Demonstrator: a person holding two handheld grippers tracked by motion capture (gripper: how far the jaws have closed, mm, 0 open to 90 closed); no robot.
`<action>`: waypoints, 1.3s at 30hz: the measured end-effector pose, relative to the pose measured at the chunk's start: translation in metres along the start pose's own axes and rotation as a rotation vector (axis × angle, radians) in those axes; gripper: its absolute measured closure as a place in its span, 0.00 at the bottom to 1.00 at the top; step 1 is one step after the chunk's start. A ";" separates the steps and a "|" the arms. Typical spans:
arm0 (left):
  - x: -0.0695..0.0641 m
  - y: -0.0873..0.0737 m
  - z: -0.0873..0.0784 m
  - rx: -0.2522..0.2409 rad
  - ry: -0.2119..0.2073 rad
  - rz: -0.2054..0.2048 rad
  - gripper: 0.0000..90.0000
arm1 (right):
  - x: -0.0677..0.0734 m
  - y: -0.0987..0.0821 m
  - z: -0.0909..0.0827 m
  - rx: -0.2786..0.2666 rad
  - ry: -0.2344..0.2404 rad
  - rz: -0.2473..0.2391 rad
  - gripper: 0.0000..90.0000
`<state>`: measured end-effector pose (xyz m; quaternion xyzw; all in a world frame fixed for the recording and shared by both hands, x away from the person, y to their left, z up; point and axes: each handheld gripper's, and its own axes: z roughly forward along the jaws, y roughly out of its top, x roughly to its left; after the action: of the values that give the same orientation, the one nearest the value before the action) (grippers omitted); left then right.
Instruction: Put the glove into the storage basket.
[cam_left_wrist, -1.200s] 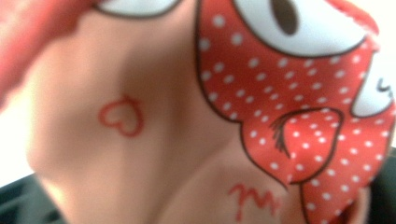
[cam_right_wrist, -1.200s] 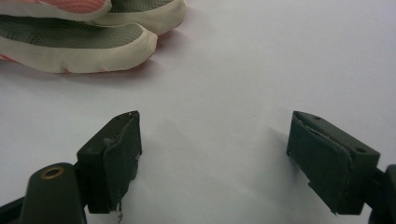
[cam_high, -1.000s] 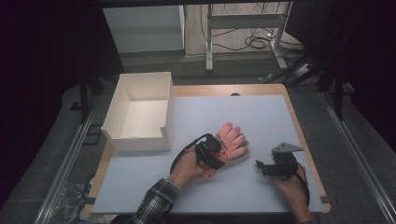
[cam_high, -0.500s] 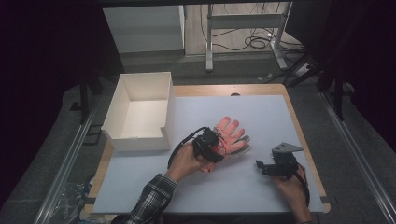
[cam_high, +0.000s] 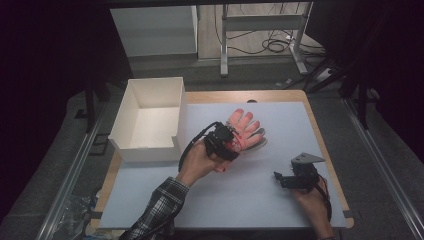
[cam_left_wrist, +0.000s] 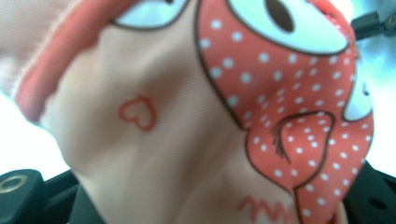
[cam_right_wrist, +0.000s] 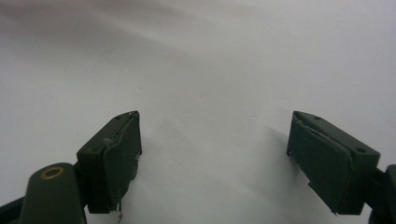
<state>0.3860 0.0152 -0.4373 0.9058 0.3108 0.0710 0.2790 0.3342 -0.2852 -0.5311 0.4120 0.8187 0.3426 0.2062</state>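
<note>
left claw (cam_high: 226, 141) clamped on pink cartoon-print glove (cam_high: 243, 131) mid-bench (cam_high: 280, 200), beside white box (cam_high: 150, 119) | right claw (cam_right_wrist: 212, 158) spread wide, empty, near bench's right | risk: thin fabric could slip if lifted fast

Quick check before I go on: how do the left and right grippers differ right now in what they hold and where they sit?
The left gripper is at the pink glove near the table's middle, fabric bunched between its jaws; the right gripper holds nothing, jaws spread wide over bare white table. The left sits beside the white box; the right sits apart near the right edge. Both are black, hand-held, and low over the table.
</note>
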 end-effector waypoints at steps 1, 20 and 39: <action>0.002 0.003 -0.005 -0.003 0.006 -0.007 0.51 | 0.000 0.000 0.000 0.001 0.001 0.001 0.20; 0.044 0.031 -0.057 -0.055 0.070 -0.102 0.50 | 0.000 0.000 0.000 0.000 0.001 0.001 0.20; 0.096 0.021 -0.104 -0.099 0.177 -0.227 0.49 | 0.000 0.000 0.000 -0.001 0.000 -0.001 0.20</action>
<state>0.4418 0.1070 -0.3432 0.8401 0.4308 0.1336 0.3012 0.3342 -0.2851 -0.5312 0.4116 0.8188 0.3430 0.2063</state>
